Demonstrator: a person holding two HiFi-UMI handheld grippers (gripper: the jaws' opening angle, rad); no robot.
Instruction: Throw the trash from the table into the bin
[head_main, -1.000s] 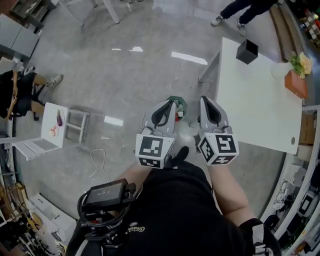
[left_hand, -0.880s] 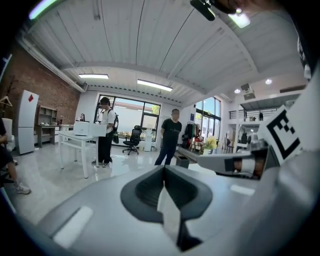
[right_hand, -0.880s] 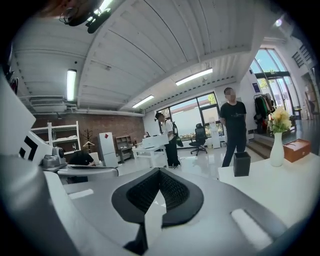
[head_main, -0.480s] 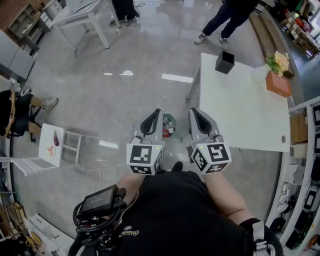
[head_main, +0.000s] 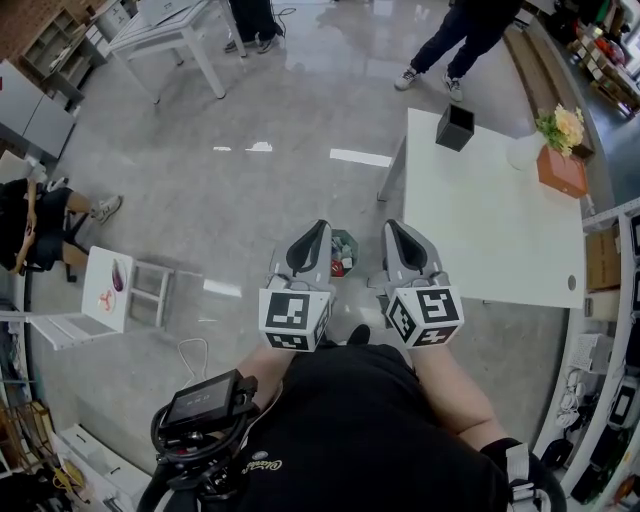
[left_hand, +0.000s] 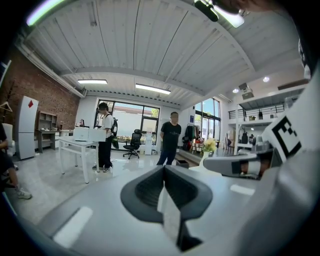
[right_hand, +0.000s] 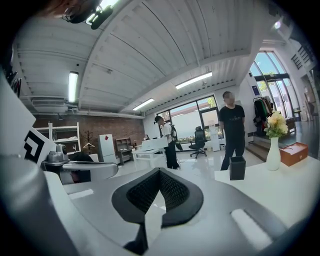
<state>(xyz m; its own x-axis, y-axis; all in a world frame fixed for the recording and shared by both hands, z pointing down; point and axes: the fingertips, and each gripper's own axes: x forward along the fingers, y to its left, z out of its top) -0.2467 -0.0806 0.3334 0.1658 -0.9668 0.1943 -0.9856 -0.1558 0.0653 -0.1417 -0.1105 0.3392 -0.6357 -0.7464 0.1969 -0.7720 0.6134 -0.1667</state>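
- Both grippers are level in front of me. The left gripper (head_main: 318, 228) has its jaws closed flush with nothing between them. The right gripper (head_main: 392, 228) is the same, pads together and empty.
- Trash: I see none on the white table (head_main: 500, 235). The only trash I can make out is red and pale scraps inside the small green bin (head_main: 344, 250). The bin stands on the floor off the table's near-left corner, and in the head view it shows between the two grippers.
- Judgement: the task looks at or near its end, so the risks below concern a last check or a last pick.
- Risk 1: a pale scrap on a white tabletop could escape me, because the head view is steep and bent at its edges. I should scan the table before calling it finished.
- Risk 2: I could take a keeper for trash. The black holder (head_main: 455, 127), the vase of flowers (head_main: 530, 148) and the orange box (head_main: 562, 172) at the far end are not rubbish.
- Risk 3: if I reach with the jaws shut, I would push an item along the table instead of gripping it.
- Risk 4: my shoe (head_main: 357, 333) is near the bin, so a careless step could tip it and spill the scraps.
- Risk 5: a bystander (head_main: 440, 60) stands near the table's far end. A wide swing of either gripper on that side could hit them.
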